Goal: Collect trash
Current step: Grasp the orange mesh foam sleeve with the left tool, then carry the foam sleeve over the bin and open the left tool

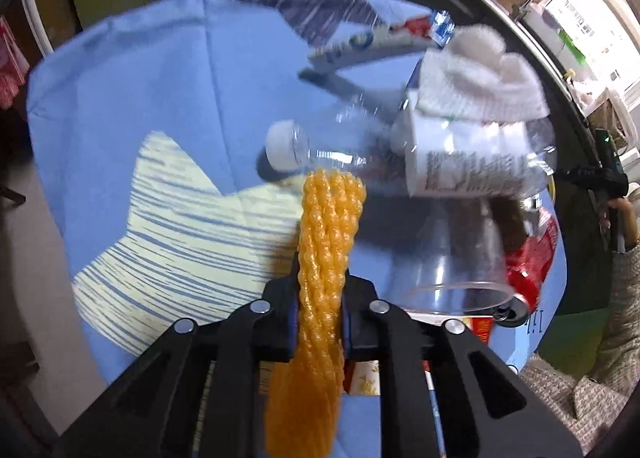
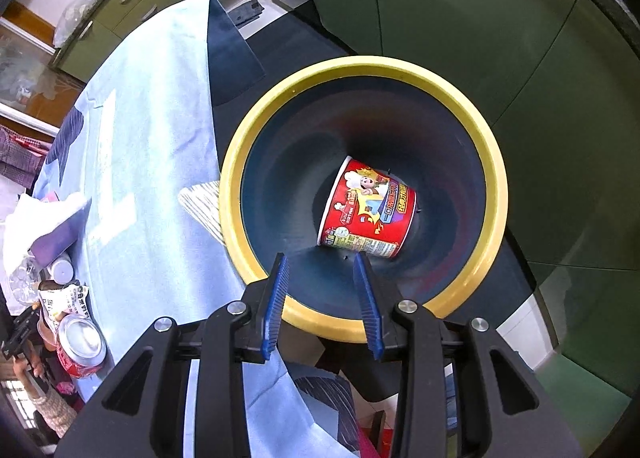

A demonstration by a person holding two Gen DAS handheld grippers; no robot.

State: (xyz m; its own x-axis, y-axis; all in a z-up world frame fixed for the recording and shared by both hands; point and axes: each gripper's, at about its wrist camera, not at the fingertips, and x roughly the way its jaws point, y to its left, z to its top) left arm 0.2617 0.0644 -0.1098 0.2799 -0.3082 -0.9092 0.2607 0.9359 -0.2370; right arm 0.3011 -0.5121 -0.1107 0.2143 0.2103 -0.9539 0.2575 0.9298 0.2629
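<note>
Blue cloth point(image 1: 168, 89) is seen covering the surface. An orange mesh net point(image 1: 326, 258) is clamped by the left hand-held gripper point(image 1: 320, 322), a clear bottle point(image 1: 400, 149) beyond. The right hand-held gripper point(image 2: 323, 298) is held parted and empty above the yellow-rimmed bin point(image 2: 256, 129), a red noodle cup point(image 2: 368, 209) inside.

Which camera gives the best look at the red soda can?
The right wrist view: the red soda can stands fully visible on the blue cloth, silver top showing. The left wrist view shows it only partly, blurred behind a clear plastic cup.
</note>
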